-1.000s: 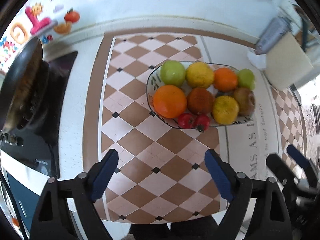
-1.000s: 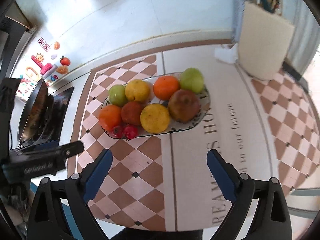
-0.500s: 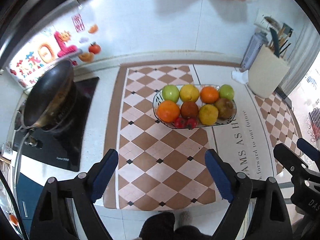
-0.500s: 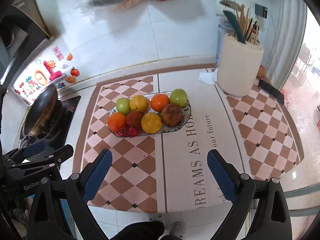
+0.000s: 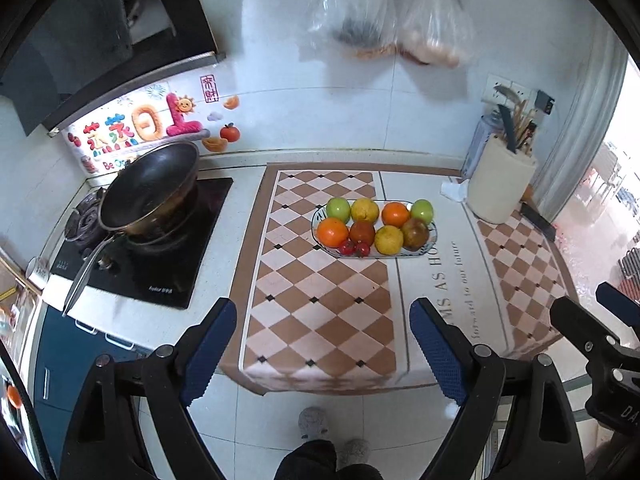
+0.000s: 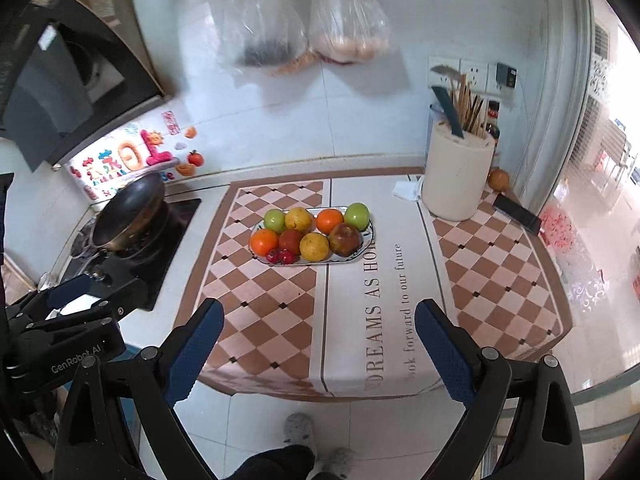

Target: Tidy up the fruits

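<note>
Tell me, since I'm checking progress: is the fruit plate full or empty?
Full: the plate holds two rows of fruit, with small red ones at its front.

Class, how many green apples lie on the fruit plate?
2: one green apple at the back row's left end, the other green apple at its right end. None seems hidden.

checkered mat: matt woven cloth. wall tiles: glossy glazed ceramic. hanging bags: clear, shiny plastic film. pan: dark matt interior, bright metal handle. gripper pads: blue textured rubber. fruit plate: glossy ceramic.
</note>
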The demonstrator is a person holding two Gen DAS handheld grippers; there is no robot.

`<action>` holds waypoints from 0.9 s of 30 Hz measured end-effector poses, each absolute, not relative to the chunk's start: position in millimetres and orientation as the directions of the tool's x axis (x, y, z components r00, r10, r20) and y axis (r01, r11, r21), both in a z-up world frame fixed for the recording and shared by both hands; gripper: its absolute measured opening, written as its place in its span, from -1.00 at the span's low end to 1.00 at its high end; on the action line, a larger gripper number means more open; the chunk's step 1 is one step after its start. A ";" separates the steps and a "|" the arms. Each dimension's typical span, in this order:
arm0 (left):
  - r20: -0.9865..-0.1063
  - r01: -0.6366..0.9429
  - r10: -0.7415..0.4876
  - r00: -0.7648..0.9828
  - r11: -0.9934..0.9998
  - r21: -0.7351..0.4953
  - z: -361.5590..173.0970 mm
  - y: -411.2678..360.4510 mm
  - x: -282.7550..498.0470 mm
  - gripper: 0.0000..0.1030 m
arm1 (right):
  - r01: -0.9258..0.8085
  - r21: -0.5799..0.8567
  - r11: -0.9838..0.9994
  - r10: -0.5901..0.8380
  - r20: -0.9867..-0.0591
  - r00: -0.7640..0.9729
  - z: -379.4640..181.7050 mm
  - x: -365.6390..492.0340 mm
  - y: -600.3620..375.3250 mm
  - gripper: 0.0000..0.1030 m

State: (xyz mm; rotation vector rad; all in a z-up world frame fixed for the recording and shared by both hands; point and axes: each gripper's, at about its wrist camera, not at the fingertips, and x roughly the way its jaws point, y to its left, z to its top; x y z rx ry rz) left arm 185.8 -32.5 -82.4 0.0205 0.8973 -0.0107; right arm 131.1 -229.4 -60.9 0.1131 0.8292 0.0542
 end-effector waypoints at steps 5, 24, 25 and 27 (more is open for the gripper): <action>-0.768 0.030 -0.017 0.640 1.000 0.003 -64.3 -34.0 152.6 0.72 | -0.008 0.124 0.992 0.095 -0.711 0.696 -38.0 92.7 -233.6 0.92; -0.765 0.018 -0.008 0.644 1.000 0.005 -57.4 -34.4 167.2 0.72 | 0.007 0.123 0.992 0.082 -0.702 0.707 -27.4 103.8 -237.4 0.92; -0.766 0.014 -0.001 0.643 1.000 0.010 -59.3 -35.2 172.8 0.72 | 0.012 0.119 0.993 0.076 -0.702 0.708 -29.8 112.0 -238.4 0.92; -0.776 0.010 0.001 0.631 1.000 0.010 -64.4 -36.1 187.0 0.72 | 0.016 0.118 0.993 0.072 -0.706 0.704 -35.2 129.9 -240.7 0.92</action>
